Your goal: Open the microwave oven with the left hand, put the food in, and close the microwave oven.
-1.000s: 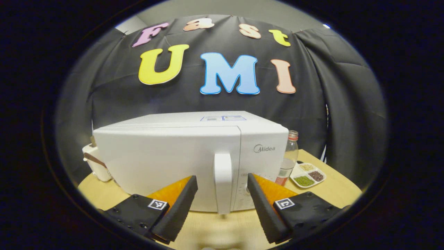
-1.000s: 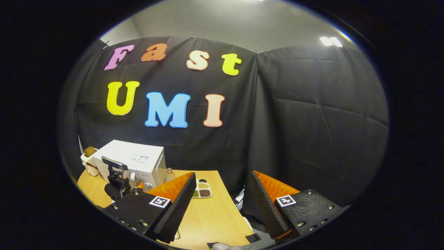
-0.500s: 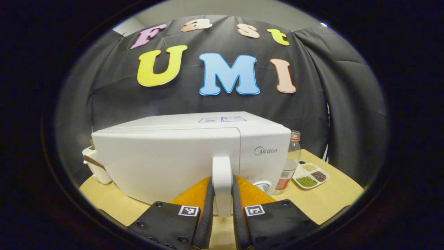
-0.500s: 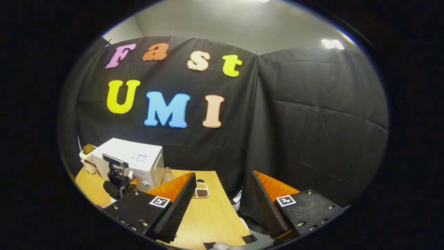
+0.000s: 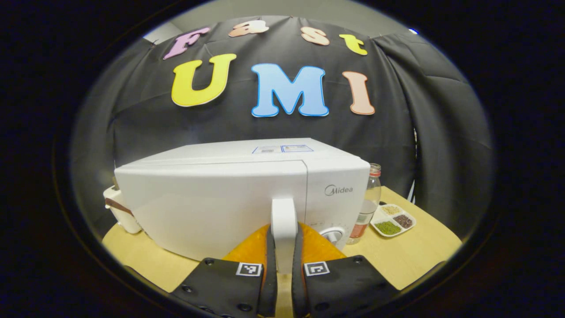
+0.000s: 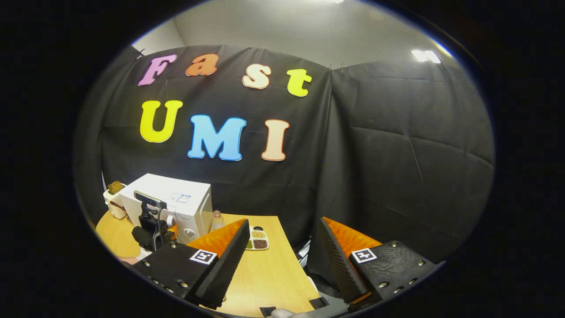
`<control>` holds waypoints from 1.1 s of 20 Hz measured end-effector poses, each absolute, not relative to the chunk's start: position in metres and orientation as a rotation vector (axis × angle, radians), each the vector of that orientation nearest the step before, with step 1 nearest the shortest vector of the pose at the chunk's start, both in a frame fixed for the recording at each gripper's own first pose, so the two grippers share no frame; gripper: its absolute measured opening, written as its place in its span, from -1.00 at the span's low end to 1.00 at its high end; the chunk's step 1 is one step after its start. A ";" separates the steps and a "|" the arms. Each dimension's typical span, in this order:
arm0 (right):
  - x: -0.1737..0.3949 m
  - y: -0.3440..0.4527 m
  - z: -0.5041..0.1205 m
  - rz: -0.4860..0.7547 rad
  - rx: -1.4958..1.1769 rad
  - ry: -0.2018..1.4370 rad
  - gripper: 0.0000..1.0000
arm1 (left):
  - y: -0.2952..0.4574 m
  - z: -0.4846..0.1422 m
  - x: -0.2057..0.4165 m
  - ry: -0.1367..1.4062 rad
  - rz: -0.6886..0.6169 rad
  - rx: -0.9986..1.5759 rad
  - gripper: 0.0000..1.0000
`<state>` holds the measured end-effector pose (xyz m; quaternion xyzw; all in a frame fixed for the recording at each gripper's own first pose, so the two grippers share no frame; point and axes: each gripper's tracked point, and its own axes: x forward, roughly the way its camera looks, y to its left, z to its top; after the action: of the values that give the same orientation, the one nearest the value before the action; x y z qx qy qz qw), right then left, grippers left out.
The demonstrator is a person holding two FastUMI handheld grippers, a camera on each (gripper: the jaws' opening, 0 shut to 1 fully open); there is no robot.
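Observation:
A white microwave oven (image 5: 212, 198) stands on the wooden table (image 5: 410, 256), its door closed. Its vertical white door handle (image 5: 284, 221) sits between both fingers of my left gripper (image 5: 283, 265), which is shut on it. In the right gripper view the same microwave oven (image 6: 176, 205) is small at the far left, with the left gripper (image 6: 150, 227) in front of its door. My right gripper (image 6: 282, 256) hangs open and empty over the table's right end, well away from the oven.
A clear bottle with a red label (image 5: 368, 203) stands just right of the oven. Beside it lies a white divided dish of grains (image 5: 392, 221). A white appliance (image 5: 121, 212) sits behind the oven's left side. The table edge (image 6: 300, 274) drops off below my right gripper.
My left gripper went from open around the door handle to shut on it, then slid slightly further in. The right gripper has barely drifted.

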<state>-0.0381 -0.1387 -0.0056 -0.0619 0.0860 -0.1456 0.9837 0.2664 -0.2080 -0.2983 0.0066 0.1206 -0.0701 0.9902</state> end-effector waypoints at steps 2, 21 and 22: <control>-0.040 -0.138 -0.005 -0.285 -0.122 0.171 0.91 | -0.201 -0.301 0.237 0.247 -0.118 0.009 -0.57; -0.057 -0.098 -0.014 -0.131 -0.080 0.169 0.91 | -0.125 -0.300 0.141 0.244 -0.069 0.051 0.82; -0.058 -0.095 -0.016 -0.126 -0.084 0.170 0.91 | -0.119 -0.301 0.133 0.246 -0.066 0.054 0.84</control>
<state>-0.0582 -0.0948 -0.0158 -0.0419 0.0848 -0.0627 0.9935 0.1331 -0.1193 -0.3009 0.0270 0.1229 -0.0330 0.9915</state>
